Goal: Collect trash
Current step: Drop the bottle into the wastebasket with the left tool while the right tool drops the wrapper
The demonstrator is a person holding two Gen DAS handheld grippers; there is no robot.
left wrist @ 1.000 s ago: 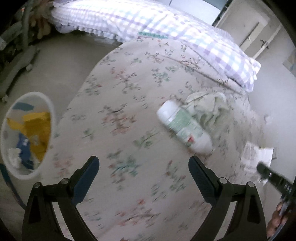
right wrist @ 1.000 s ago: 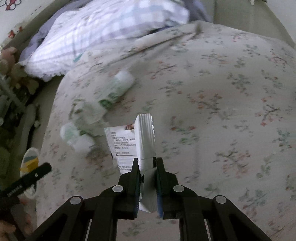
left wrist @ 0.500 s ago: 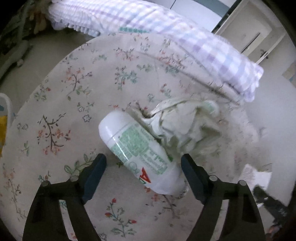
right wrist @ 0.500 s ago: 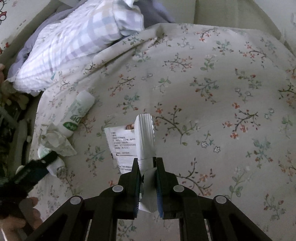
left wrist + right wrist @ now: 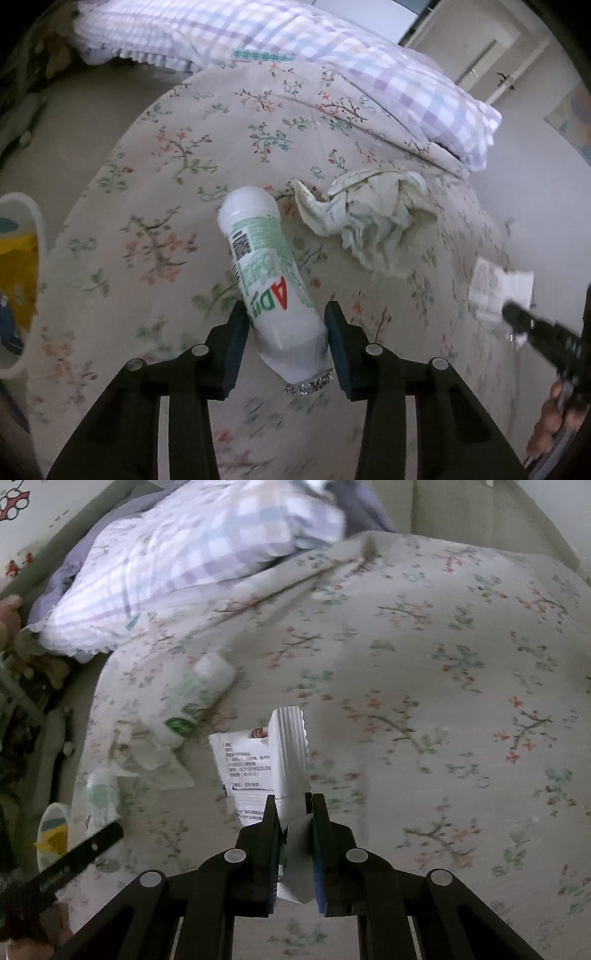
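Floral bedspread [image 5: 207, 155], checked pillow [image 5: 332, 48]. Left gripper [image 5: 284, 325] clamping white bottle [image 5: 269, 273] lettered "AD"; right gripper [image 5: 291, 812] pinching printed wrapper [image 5: 266, 760].

Clearance around the left gripper [image 5: 283, 332]
I see open floral bedspread [image 5: 177, 206] to its left; crumpled tissue [image 5: 369, 218] sits just right of the bottle [image 5: 269, 266], checked pillow [image 5: 332, 62] blocks beyond.

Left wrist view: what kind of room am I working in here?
Most likely a bedroom: a bed with a floral-print beige bedspread, a purple-and-white checked pillow at its head, and a white waste bin on the floor beside it.
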